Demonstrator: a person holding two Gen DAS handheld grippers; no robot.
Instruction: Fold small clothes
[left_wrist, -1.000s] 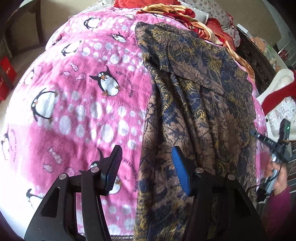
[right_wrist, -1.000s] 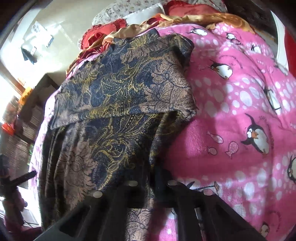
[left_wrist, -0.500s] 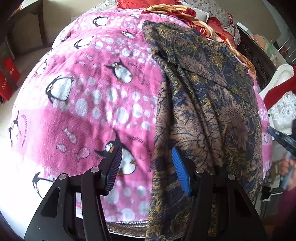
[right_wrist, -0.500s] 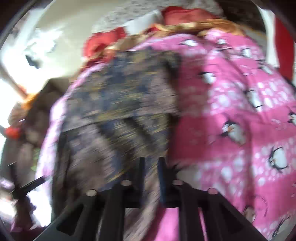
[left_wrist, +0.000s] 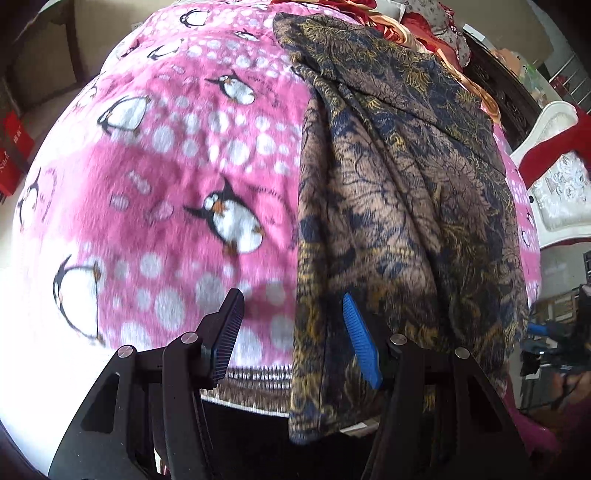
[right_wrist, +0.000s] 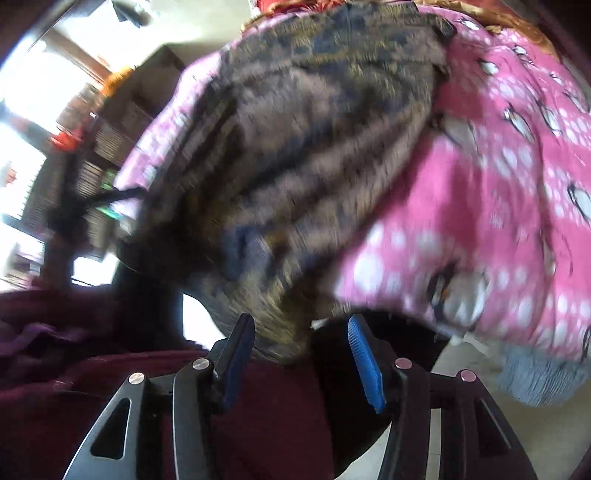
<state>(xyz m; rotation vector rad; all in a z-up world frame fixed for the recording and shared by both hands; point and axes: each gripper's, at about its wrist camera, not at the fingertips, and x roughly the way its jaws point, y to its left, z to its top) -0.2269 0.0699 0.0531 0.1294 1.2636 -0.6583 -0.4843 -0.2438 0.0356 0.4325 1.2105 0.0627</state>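
Pink fleece blanket (left_wrist: 177, 155): plush, printed with penguins and white dots, spread across bed, striped hem at near edge. Left gripper (left_wrist: 291, 332): black frame, ribbed blue pads, jaws spread wide, grasping nothing, straddling garment's left edge. Patterned garment (left_wrist: 399, 192): thin brown, navy and gold floral fabric, rumpled in long folds, lying lengthwise on blanket's right portion, lower end drooping over bed edge. Right gripper (right_wrist: 301, 347): jaws released, garment's hanging hem (right_wrist: 273, 332) between pads, contact unclear through blur.
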